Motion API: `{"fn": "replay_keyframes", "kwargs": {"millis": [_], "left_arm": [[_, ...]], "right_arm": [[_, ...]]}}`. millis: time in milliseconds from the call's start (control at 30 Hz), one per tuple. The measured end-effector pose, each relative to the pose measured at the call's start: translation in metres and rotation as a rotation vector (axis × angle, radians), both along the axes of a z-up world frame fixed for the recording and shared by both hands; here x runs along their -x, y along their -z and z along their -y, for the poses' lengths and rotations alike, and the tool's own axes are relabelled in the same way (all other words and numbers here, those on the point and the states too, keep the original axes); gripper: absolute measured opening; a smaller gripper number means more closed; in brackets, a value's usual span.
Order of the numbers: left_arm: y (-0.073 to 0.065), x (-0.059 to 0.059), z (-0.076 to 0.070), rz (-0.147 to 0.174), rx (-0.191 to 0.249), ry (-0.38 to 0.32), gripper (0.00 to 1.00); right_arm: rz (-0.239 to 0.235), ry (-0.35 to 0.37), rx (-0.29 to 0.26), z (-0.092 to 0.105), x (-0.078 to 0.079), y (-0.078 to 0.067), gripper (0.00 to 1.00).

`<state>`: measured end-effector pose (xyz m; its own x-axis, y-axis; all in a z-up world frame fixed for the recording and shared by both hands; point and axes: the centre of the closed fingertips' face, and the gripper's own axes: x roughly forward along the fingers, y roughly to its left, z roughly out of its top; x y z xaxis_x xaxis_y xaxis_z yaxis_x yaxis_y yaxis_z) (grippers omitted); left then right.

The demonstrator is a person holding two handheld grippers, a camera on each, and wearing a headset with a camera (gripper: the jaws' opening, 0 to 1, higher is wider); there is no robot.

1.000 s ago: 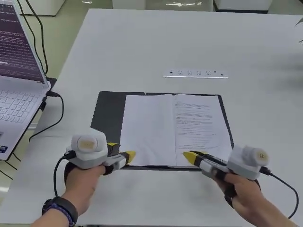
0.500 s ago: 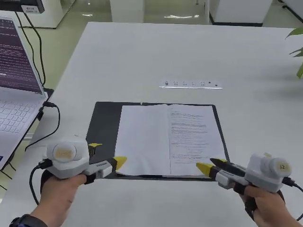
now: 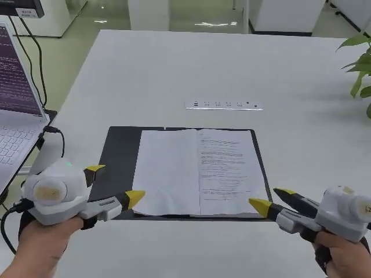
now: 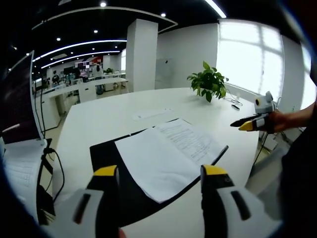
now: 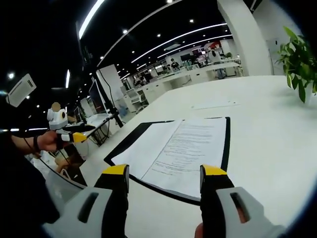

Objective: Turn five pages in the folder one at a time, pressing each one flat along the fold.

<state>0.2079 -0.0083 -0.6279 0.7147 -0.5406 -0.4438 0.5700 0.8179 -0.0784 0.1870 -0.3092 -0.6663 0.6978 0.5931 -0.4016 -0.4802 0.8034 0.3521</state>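
The black folder (image 3: 119, 156) lies open on the white table, with a blank white page (image 3: 165, 171) on the left and a printed page (image 3: 226, 168) on the right, both flat. My left gripper (image 3: 115, 183) hovers open off the folder's near left corner, holding nothing. My right gripper (image 3: 272, 198) hovers open just off the near right corner, also holding nothing. In the left gripper view the jaws (image 4: 159, 171) frame the folder (image 4: 163, 153), and the right gripper (image 4: 252, 124) shows at the right. In the right gripper view the jaws (image 5: 164, 170) face the printed page (image 5: 190, 146), with the left gripper (image 5: 69, 134) at the left.
A laptop (image 3: 11, 110) with a black cable (image 3: 49, 130) stands at the table's left edge. A flush power strip (image 3: 223, 105) sits beyond the folder. A green plant (image 3: 359, 63) is at the far right. The table's near edge is close to both hands.
Both grippers have drawn back from the pages' near edge and apart toward the folder's corners, with their jaws wider. The head camera has shifted, so the folder sits a little lower left.
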Motion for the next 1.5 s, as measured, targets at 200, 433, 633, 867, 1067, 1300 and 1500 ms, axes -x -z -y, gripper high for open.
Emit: {"fn": "replay_keyframes", "kwargs": {"millis": [200, 433, 633, 867, 1067, 1300, 1500], "left_arm": [[-0.005, 0.001, 0.004, 0.018, 0.006, 0.005, 0.62], [-0.007, 0.0, 0.008, 0.035, 0.018, 0.01, 0.74], [-0.014, 0.006, 0.009, 0.043, 0.032, 0.013, 0.77], [-0.01, 0.016, 0.007, 0.011, 0.023, 0.012, 0.79], [-0.004, 0.021, 0.012, -0.012, 0.013, 0.023, 0.79], [-0.001, 0.017, 0.026, -0.028, 0.015, 0.048, 0.78], [0.001, 0.01, 0.042, -0.038, 0.021, 0.078, 0.78]], "right_arm": [[0.017, 0.02, -0.005, 0.008, 0.001, -0.006, 0.58], [0.032, 0.028, -0.001, 0.008, 0.001, -0.01, 0.62], [0.032, 0.022, 0.01, 0.008, 0.006, -0.011, 0.64], [0.032, 0.042, 0.001, 0.012, 0.012, -0.011, 0.66], [0.022, 0.056, 0.0, 0.017, 0.018, -0.009, 0.66], [0.004, 0.059, 0.003, 0.021, 0.023, -0.006, 0.67], [-0.002, 0.067, 0.002, 0.026, 0.023, -0.004, 0.7]]}}
